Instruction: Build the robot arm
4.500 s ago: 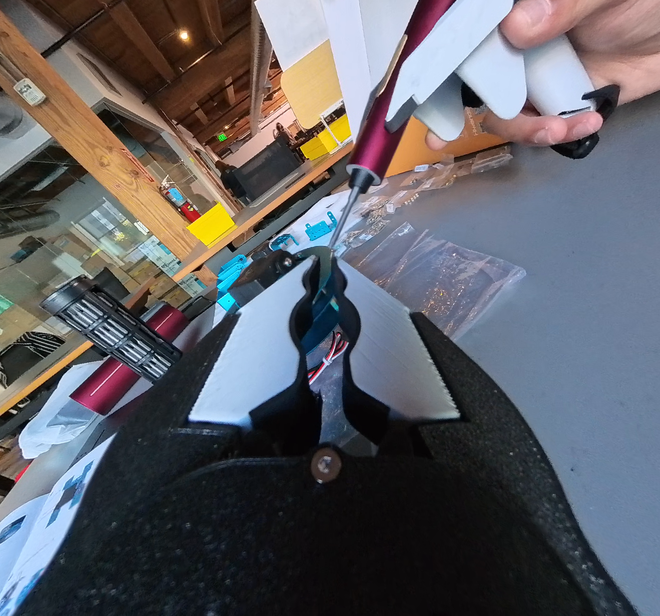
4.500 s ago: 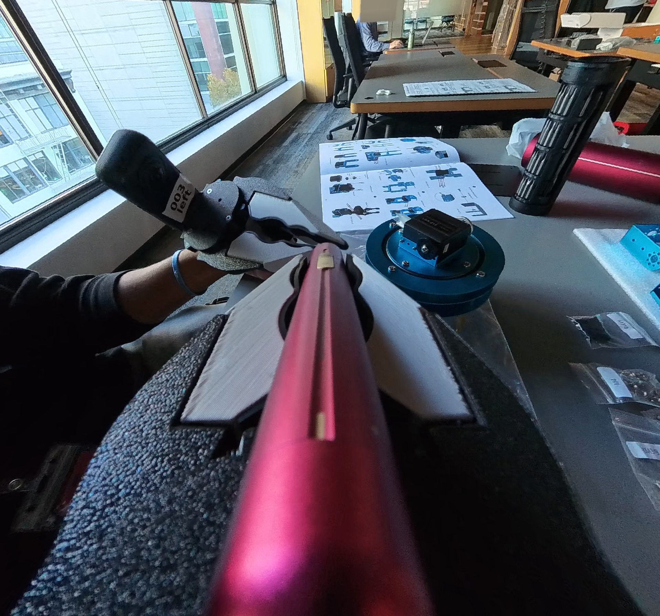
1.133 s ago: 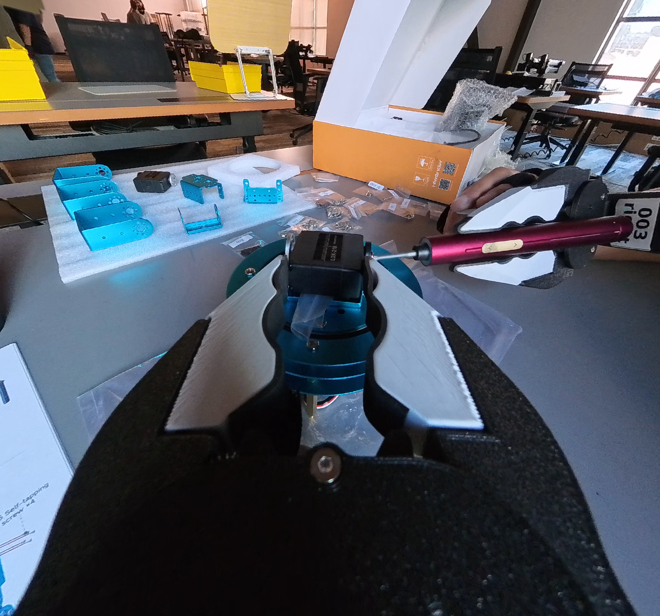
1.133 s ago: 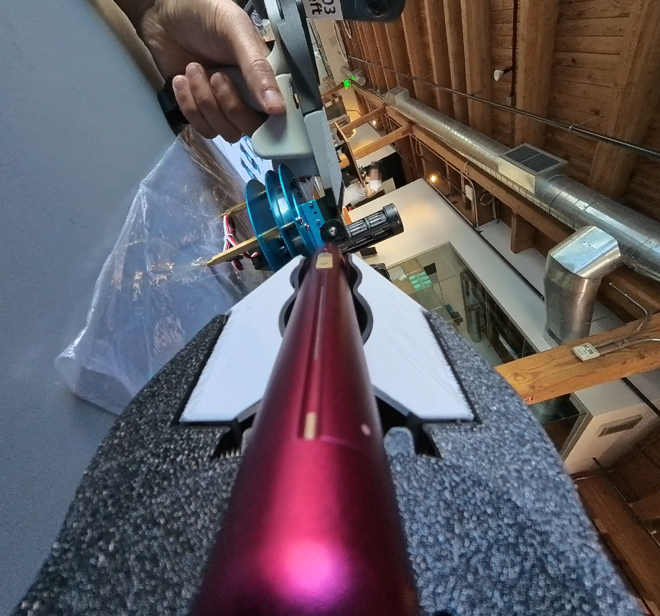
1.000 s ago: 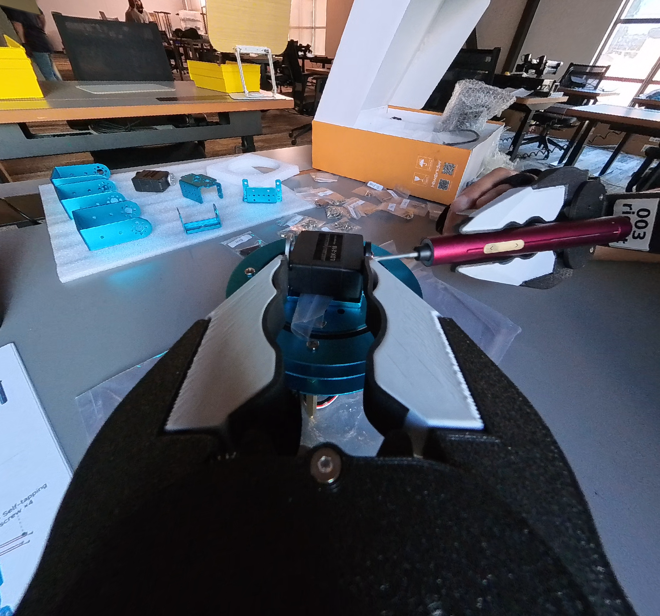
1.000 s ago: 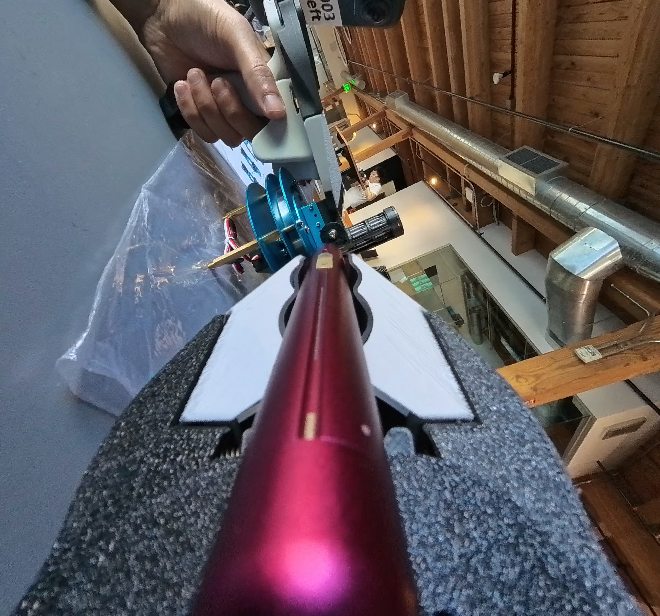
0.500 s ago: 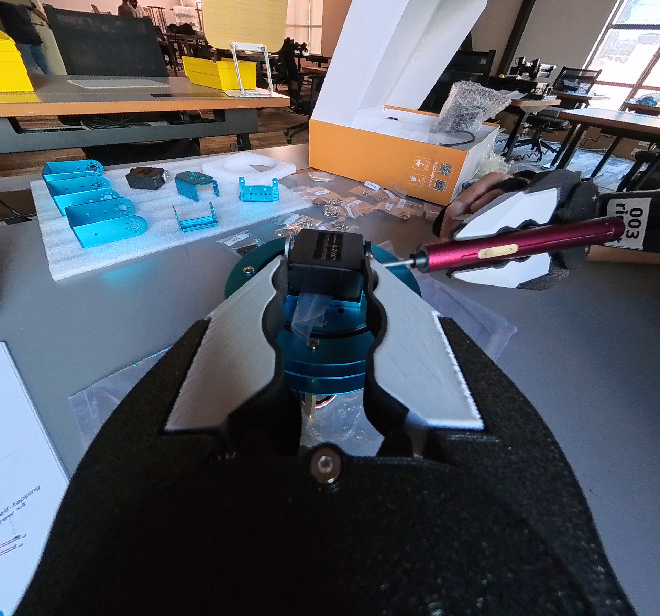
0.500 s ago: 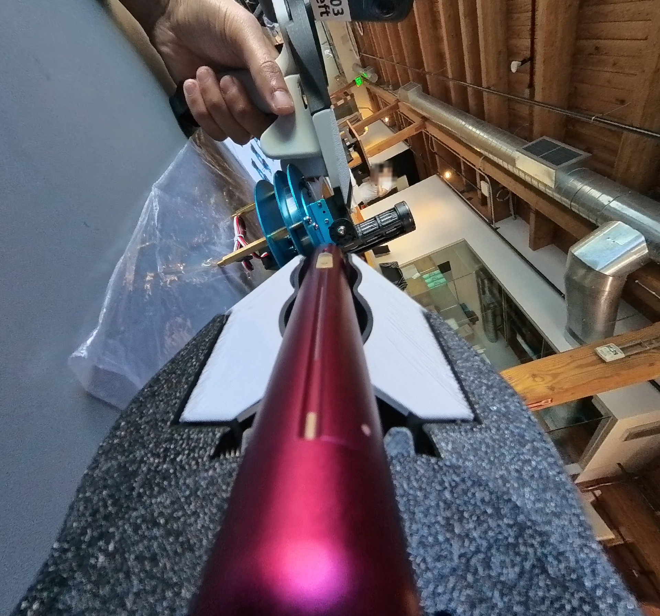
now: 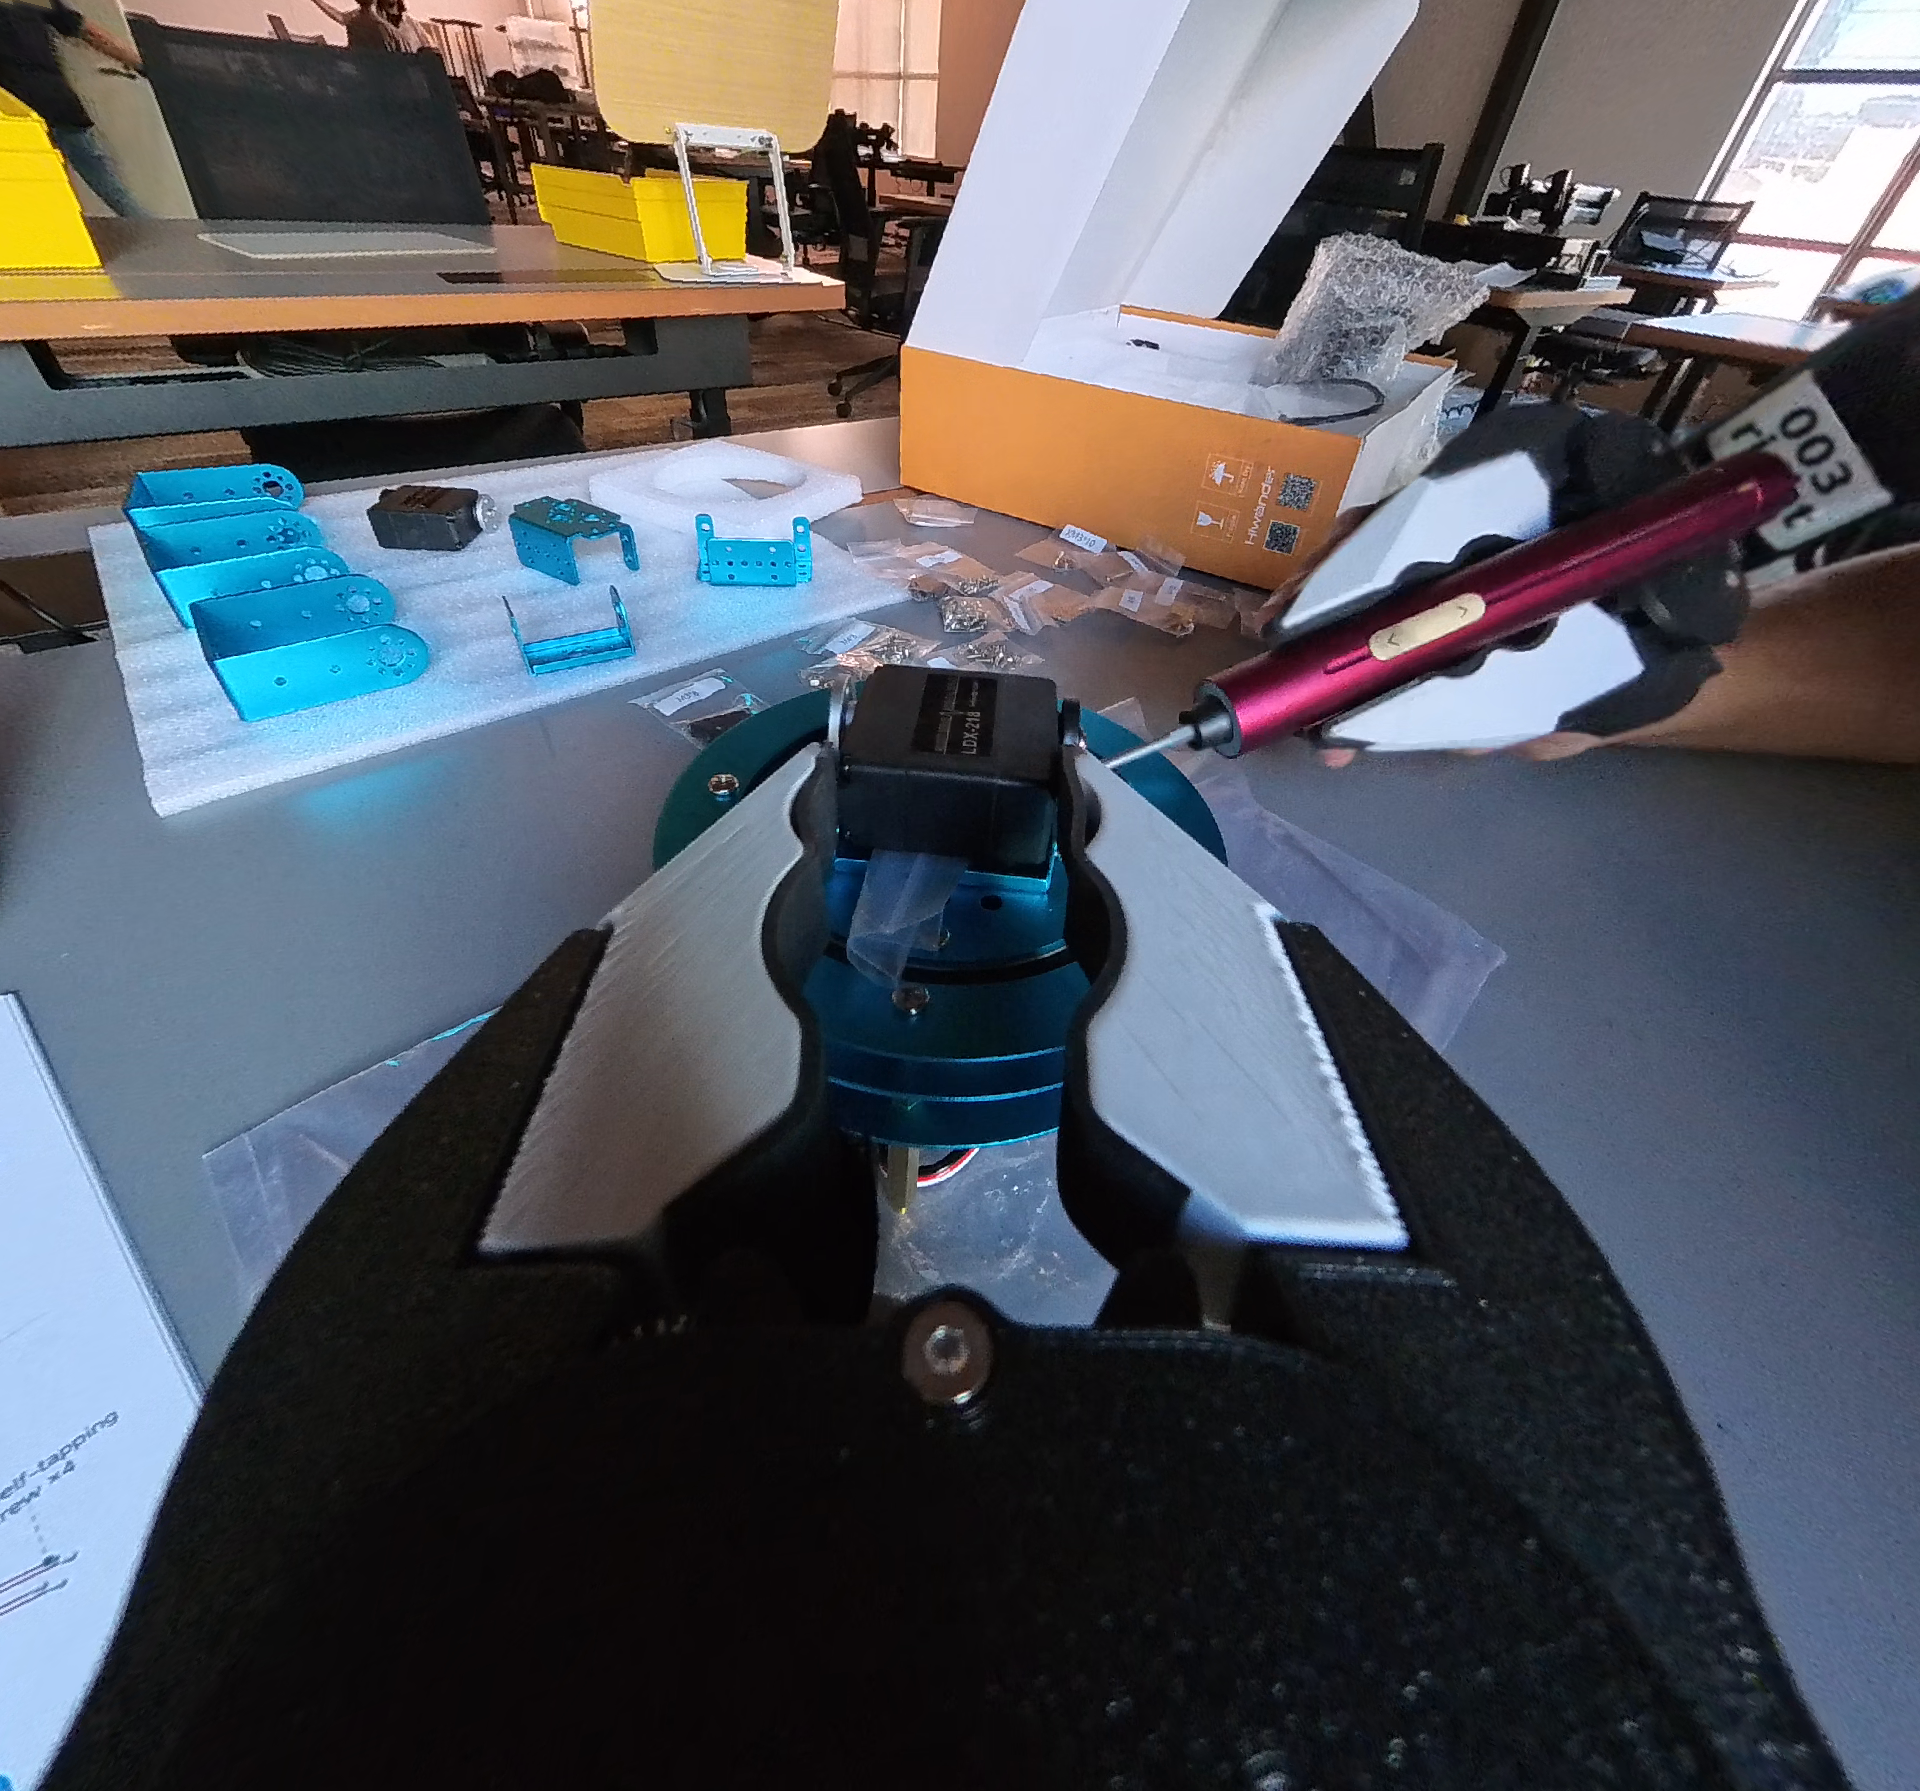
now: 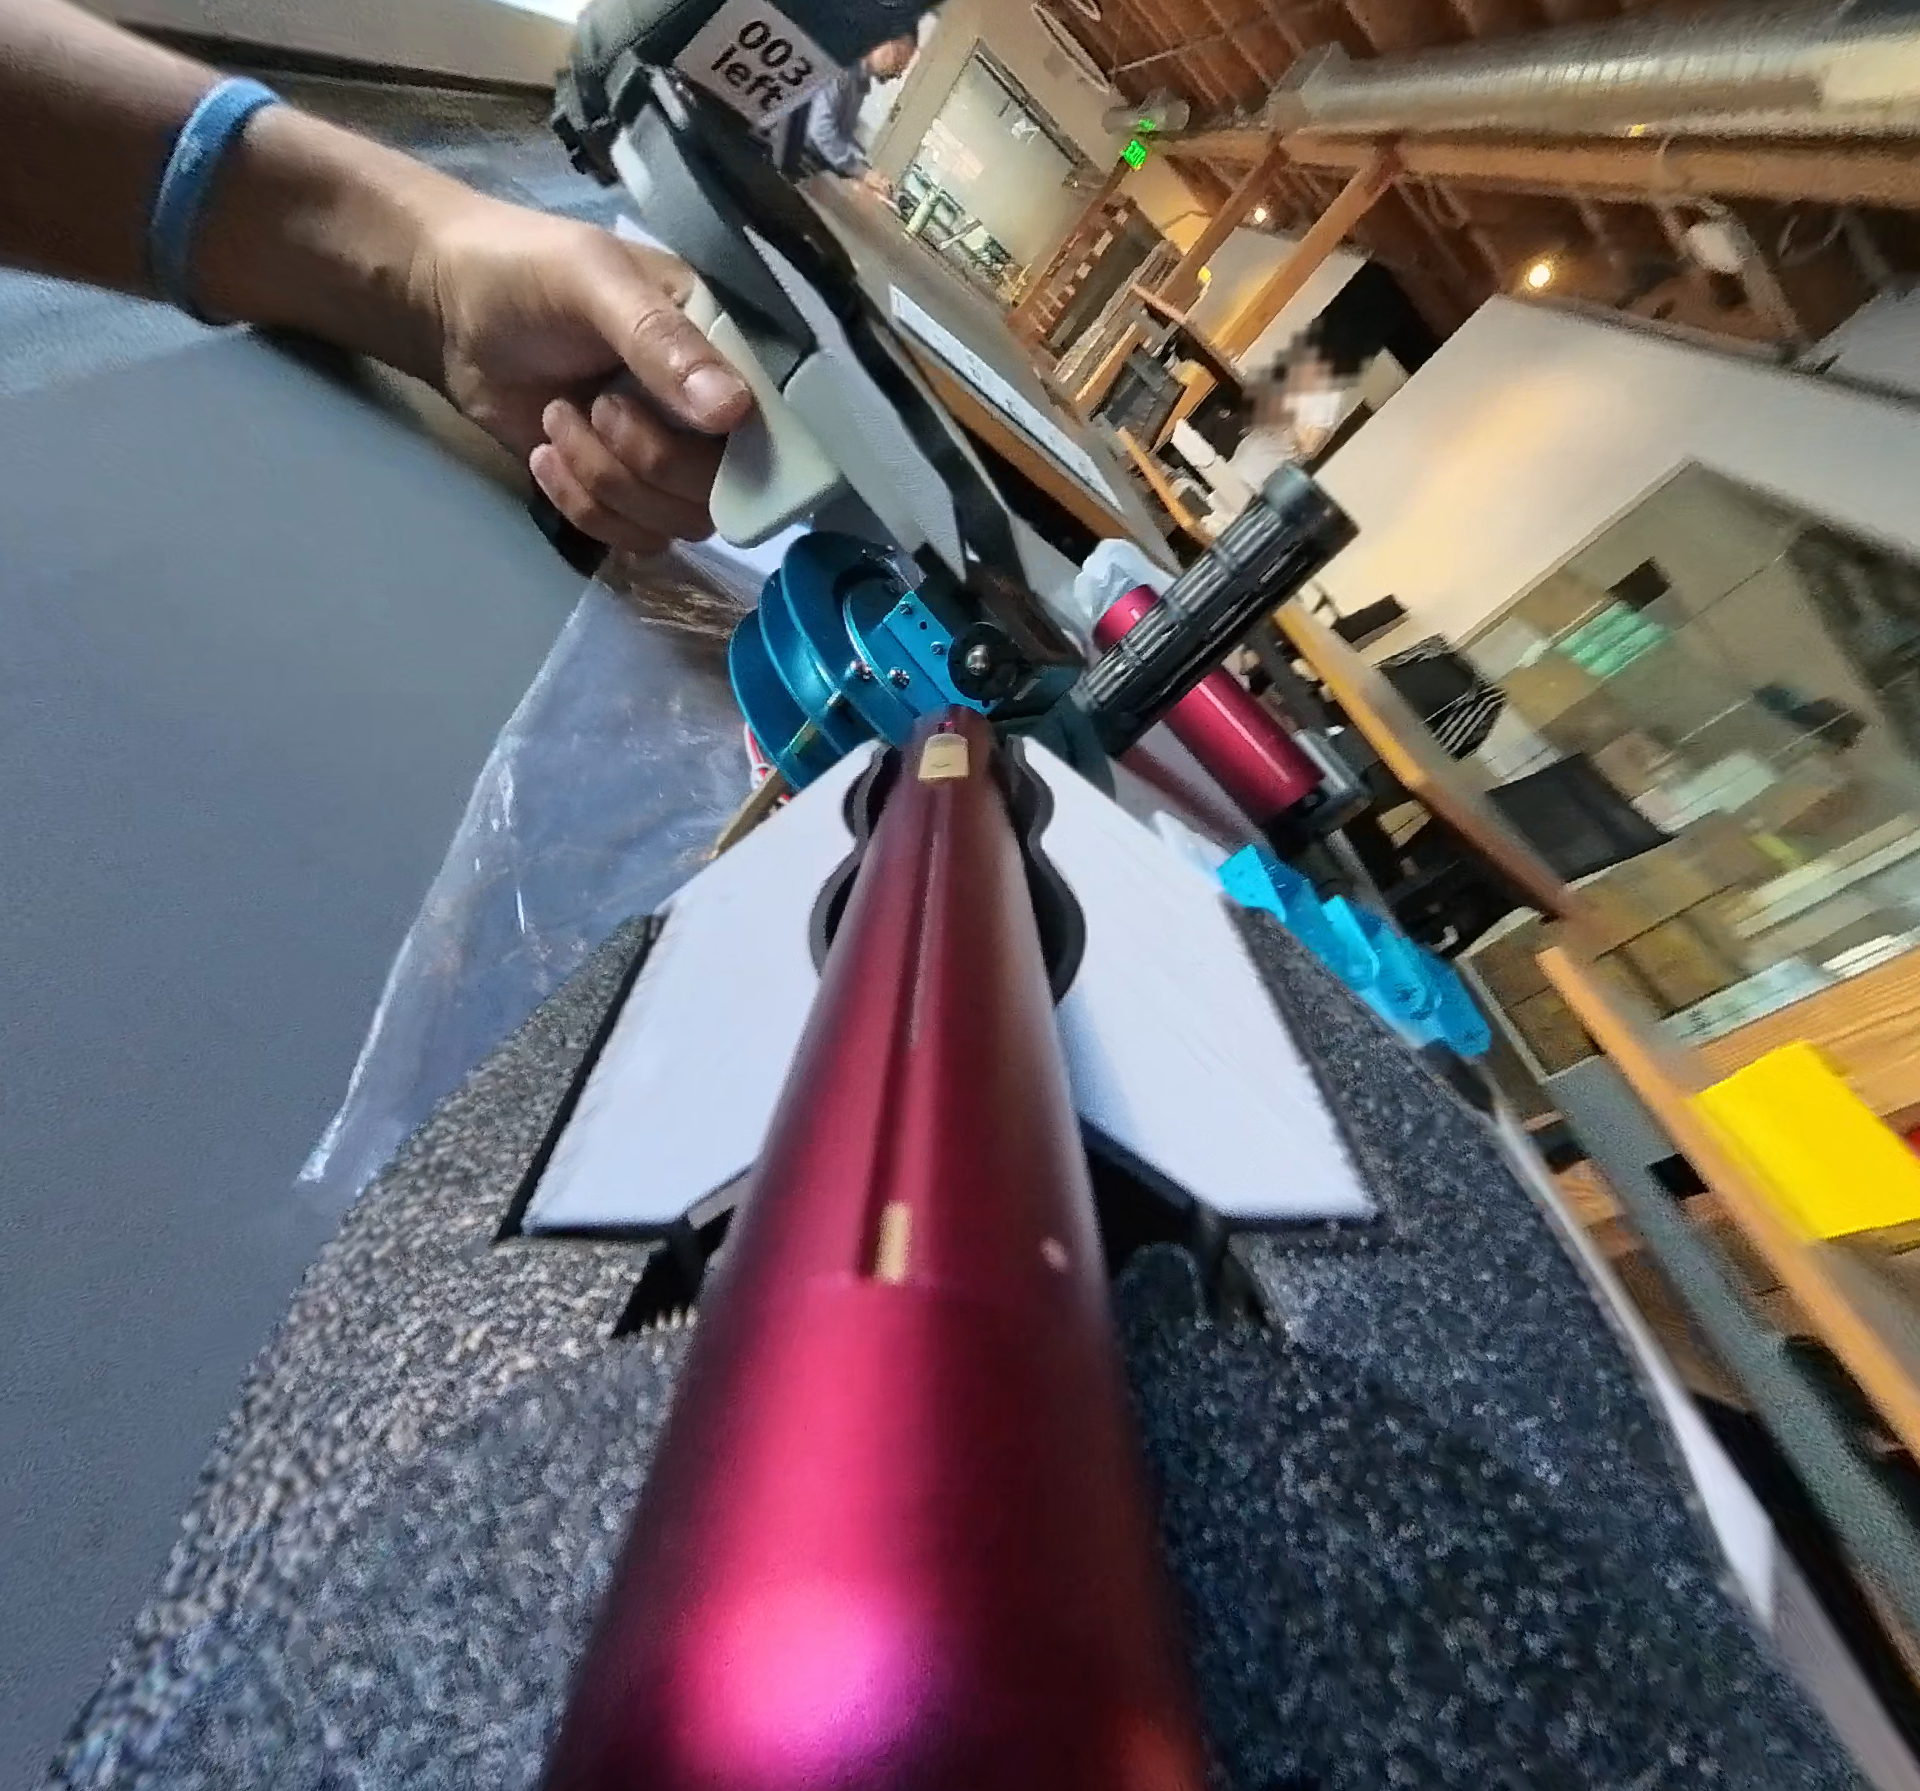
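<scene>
Left wrist view: left gripper [image 9: 951, 785] clamps labelled black servo [image 9: 943, 754].

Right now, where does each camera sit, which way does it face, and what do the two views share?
Left wrist view: on the left tongs, facing across the grey table; its fingers clamp the black servo on the blue round base.
Right wrist view: on the right tongs, rolled sideways, looking along the red screwdriver; a hand shows.
Shared: servo, base, screwdriver, each other's tongs.
</scene>
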